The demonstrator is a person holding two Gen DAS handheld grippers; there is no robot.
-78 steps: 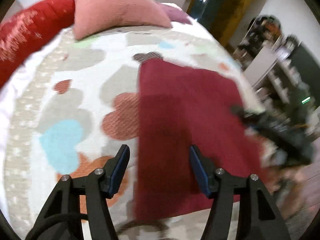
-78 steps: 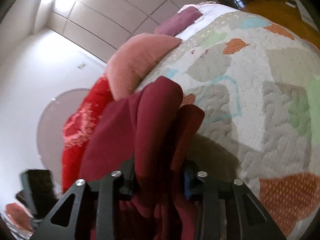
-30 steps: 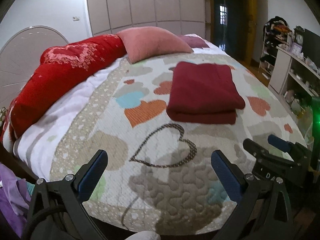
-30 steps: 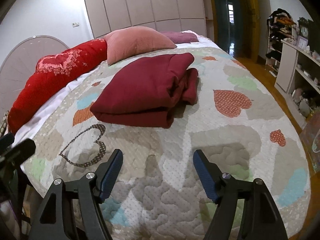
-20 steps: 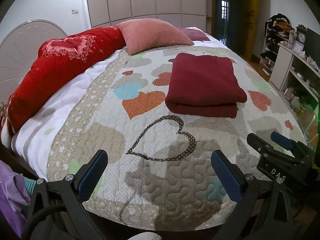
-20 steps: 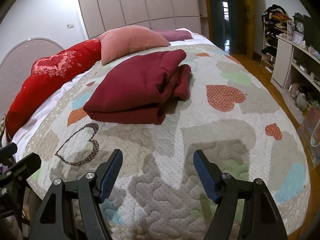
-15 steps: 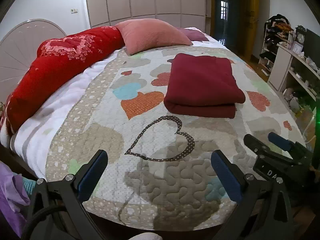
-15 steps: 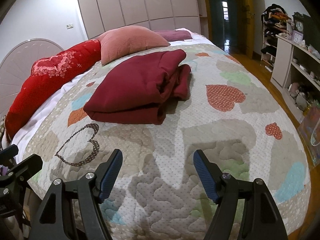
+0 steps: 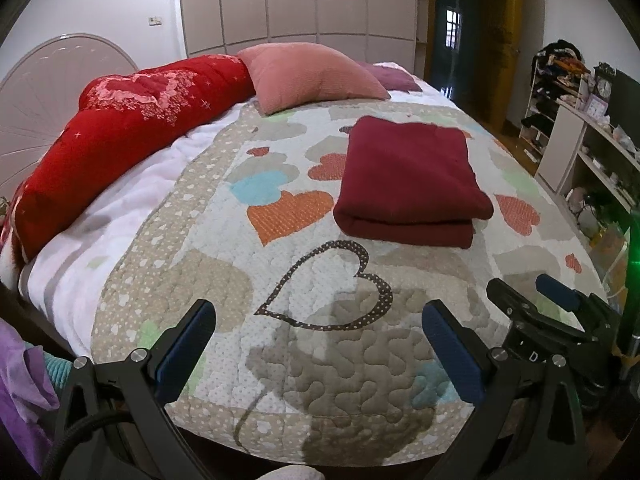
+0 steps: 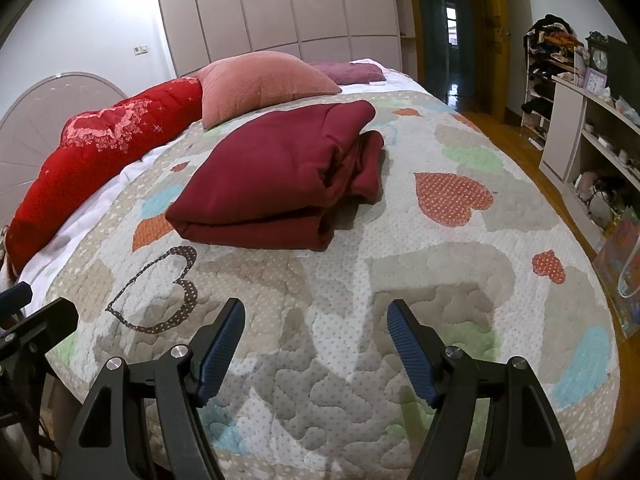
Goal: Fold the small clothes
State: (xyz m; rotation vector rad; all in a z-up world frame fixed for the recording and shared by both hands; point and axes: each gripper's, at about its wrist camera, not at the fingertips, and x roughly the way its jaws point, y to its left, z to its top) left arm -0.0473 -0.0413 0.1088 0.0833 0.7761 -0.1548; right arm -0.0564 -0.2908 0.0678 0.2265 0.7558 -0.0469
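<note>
A heart-patterned quilt (image 9: 280,360) covers a bed in a bedroom, wardrobe (image 10: 280,4) behind, shelves (image 10: 592,136) beside. The folded maroon garment (image 9: 408,180) lies mid-quilt, below the pink pillow (image 9: 312,76), long axis running toward that pillow, folded edge facing the grippers. Left gripper (image 9: 318,334) and right gripper (image 10: 314,334) both gape wide, holding nothing
</note>
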